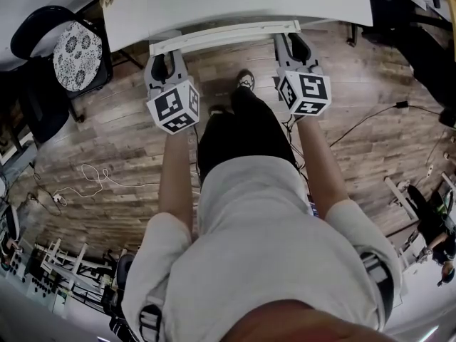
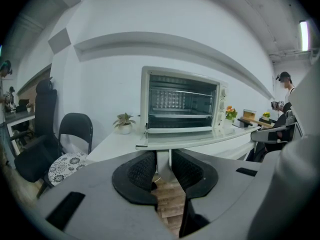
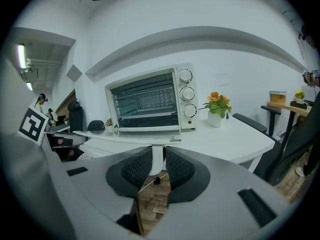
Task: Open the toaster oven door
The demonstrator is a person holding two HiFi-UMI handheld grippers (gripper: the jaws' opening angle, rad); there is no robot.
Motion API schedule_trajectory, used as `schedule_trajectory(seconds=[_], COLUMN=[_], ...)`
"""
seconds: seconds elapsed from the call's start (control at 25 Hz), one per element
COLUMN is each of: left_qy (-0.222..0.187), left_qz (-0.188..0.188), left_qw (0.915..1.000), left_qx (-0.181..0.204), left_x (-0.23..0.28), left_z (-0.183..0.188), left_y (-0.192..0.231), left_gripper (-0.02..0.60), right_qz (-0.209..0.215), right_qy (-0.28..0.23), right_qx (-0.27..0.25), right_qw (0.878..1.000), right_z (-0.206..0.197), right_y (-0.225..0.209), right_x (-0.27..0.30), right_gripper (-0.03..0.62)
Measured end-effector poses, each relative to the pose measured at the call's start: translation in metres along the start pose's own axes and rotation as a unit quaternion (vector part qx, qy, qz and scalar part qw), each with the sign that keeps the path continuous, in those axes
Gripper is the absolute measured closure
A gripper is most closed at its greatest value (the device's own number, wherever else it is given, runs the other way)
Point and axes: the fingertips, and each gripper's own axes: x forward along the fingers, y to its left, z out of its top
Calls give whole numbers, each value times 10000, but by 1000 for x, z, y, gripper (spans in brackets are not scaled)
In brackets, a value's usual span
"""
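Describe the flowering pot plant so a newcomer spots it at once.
On the white table stands a toaster oven. Beside its knob side sits the flowering plant in a white pot. Its orange blooms set it apart from the all-green plant on the oven's other side.

Head camera looks steeply down past both arms to the white table [image 1: 256, 6] and wood floor [image 1: 107, 137]. The two gripper views face level, hard against the door handle [image 2: 163, 160] [image 3: 156, 160], sharing the toaster oven [image 2: 182, 101] [image 3: 150, 100] from either side.
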Motion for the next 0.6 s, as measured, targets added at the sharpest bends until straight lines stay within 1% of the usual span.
schedule_trajectory(seconds=[0.2, 0.32, 0.44, 0.6], left_qy=[-69, -40, 9, -47], left_qz=[-3, -38, -42, 0], left_qw=[10000, 10000, 10000, 10000], left_qx=[34, 51, 48, 79], left_x=[0, 2, 3, 4], left_z=[-7, -13, -19, -23], left_y=[0, 0, 2, 0], left_gripper=[476, 476, 476, 476], right_qz=[-60, -90, -70, -52], right_qy=[-24, -33, -52, -159], right_qx=[-54, -75, -75, -118], right_qw=[10000, 9999, 9999, 9998], right_z=[-7, -12, -19, -23], right_y=[0, 0, 1, -1], right_x=[1, 2, 4, 4], right_gripper=[516, 516, 517, 514])
